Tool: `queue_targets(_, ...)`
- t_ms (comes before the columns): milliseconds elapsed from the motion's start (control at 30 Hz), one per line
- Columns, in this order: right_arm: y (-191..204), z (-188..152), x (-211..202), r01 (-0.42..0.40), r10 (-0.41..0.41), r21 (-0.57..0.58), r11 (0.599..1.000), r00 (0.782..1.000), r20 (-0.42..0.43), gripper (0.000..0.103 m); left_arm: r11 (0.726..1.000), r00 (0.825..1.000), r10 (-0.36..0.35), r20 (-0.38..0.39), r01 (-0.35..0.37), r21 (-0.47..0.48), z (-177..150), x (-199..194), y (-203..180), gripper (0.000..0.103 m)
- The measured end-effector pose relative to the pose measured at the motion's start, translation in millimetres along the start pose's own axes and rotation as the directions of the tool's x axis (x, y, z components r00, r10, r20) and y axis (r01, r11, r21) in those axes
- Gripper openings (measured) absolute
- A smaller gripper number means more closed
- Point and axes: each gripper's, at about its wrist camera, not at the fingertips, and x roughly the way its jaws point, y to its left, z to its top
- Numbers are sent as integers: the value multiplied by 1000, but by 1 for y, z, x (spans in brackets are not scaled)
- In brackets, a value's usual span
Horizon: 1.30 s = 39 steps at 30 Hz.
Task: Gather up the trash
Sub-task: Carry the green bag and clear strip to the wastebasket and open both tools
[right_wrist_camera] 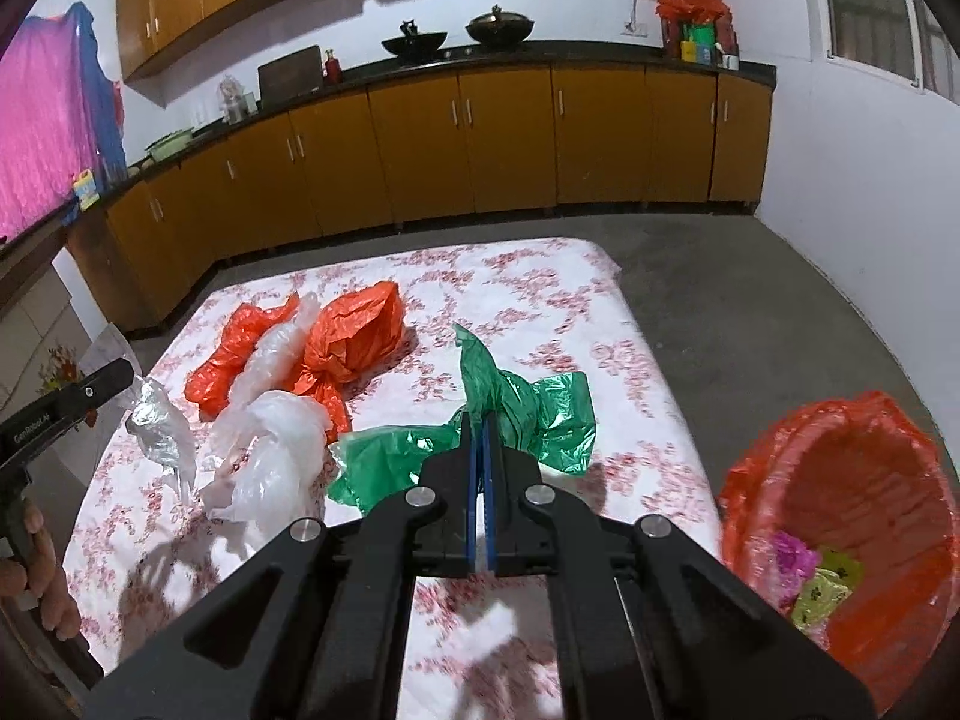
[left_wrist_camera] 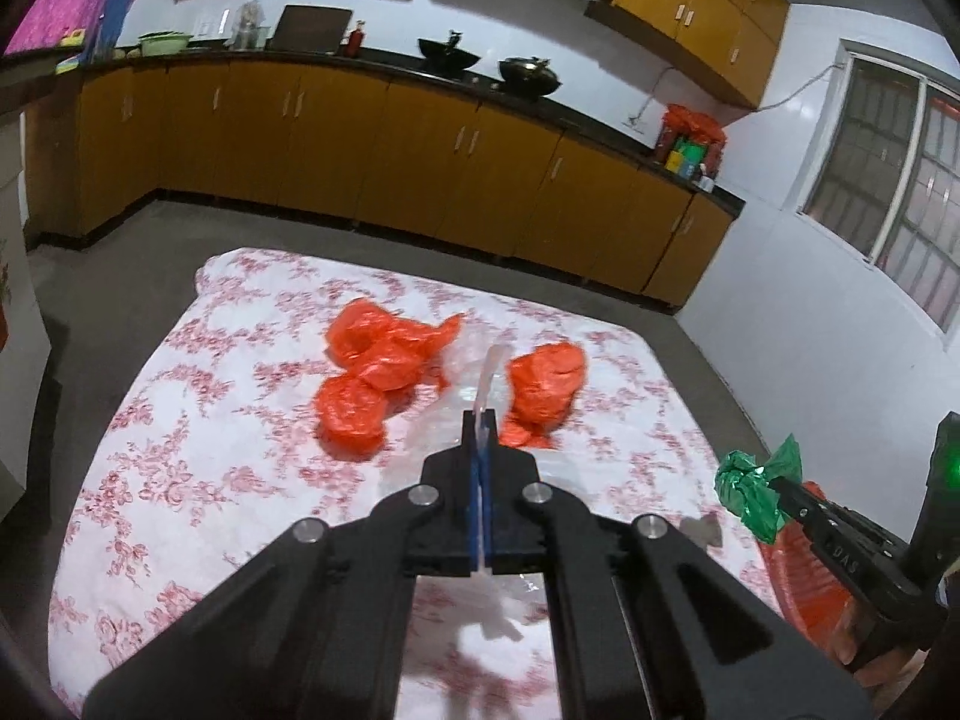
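Standing by the table, I saw the right gripper (right_wrist_camera: 480, 450) clamped on the green bag (right_wrist_camera: 528, 414), lifted clear, prob. to carry it to the red-lined basket (right_wrist_camera: 840, 432) just beside the table edge w/ wrappers already inside. The left gripper (left_wrist_camera: 480, 438) was closed on a clear plastic film (left_wrist_camera: 487, 381). Further out, orange bags (left_wrist_camera: 384, 354) and white bags (right_wrist_camera: 270, 444) lay on the floral cloth (left_wrist_camera: 180, 420), not yet collected.

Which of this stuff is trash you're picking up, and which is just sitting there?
Part of the job:
- green bag, pinched by the right gripper
- clear bag, pinched by the left gripper
- orange bags on the table
- white bag
- red-lined bin, already holding scraps

Just sitting there:
- two black woks on the counter
- floral tablecloth
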Motion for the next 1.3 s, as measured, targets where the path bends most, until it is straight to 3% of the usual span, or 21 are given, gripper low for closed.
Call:
queue_targets(667,-98,-32,-77,168,-177,151,974,983,53,2,970,980,-193,-53,199,138,-29,2,-125,2)
queue_targets(867,-133,-42,-91,225,-241,215,950,969,50,2,947,962,-254,-97,268,177,-42,12,-165,2)
queue_targets(1300,-182,-60,-117,295,-323,298,908,945,49,2,883,904,-382,-192,418,213,-71,30,-244,2)
